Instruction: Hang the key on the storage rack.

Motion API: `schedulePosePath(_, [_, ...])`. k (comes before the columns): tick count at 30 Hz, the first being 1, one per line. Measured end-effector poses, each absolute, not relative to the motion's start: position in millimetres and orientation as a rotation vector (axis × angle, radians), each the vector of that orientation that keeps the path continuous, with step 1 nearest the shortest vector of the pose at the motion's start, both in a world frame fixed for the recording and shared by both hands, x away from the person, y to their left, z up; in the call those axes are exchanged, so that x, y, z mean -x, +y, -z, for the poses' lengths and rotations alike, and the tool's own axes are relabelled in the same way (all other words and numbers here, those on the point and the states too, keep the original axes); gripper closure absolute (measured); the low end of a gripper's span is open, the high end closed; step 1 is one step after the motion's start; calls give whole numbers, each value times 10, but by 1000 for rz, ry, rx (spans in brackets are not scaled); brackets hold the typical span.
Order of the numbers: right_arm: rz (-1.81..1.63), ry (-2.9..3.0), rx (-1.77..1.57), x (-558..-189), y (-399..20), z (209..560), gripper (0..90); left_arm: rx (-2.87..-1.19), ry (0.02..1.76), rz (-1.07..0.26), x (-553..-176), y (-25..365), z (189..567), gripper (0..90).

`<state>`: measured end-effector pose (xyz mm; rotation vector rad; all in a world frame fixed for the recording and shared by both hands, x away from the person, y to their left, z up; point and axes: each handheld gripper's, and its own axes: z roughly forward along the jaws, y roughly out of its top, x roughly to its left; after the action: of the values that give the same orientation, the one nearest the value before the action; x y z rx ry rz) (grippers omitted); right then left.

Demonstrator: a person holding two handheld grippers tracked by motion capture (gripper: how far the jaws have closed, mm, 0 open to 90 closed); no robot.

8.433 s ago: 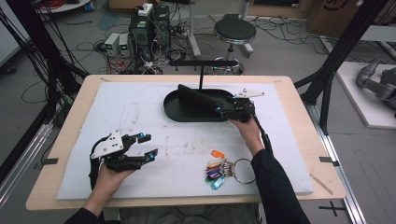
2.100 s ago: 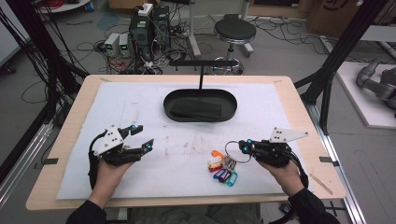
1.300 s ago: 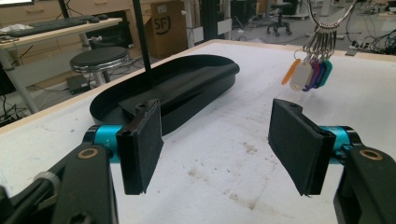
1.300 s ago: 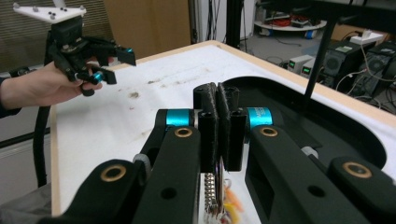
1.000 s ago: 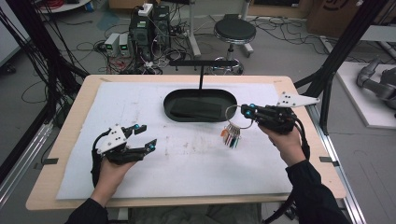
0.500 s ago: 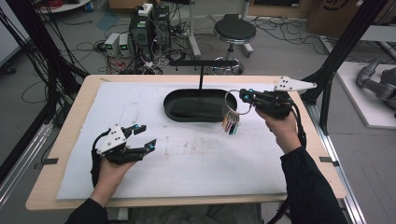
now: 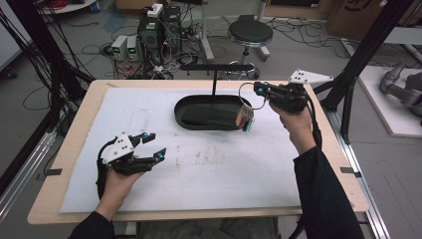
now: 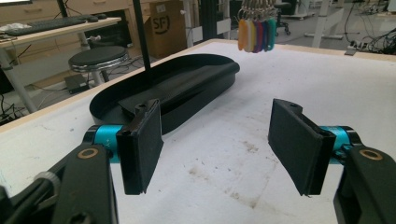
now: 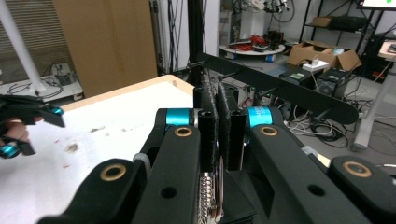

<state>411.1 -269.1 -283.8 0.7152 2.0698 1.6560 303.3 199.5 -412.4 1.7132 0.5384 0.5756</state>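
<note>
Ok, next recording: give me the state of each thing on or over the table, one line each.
Key ring: lifted, pinched in the right gripper, coloured tags hanging below it.
Right gripper: jaws shut on the key ring, held beside the stand's crossbar.
Left gripper: jaws open, nothing between them, low over the table.
Black tray: flat on the table, under the crossbar.

I find even overhead lighting, soft shadows on the worktop, a soft, grainy high view, and near parts blurred in both gripper views.
</note>
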Motion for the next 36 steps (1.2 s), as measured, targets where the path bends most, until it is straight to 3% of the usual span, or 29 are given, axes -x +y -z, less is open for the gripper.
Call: schedulePosePath(36, [-1596, 1968, -936, -4748, -2576, 2955, 883, -1709, 526, -577, -3020, 2039, 4132, 349])
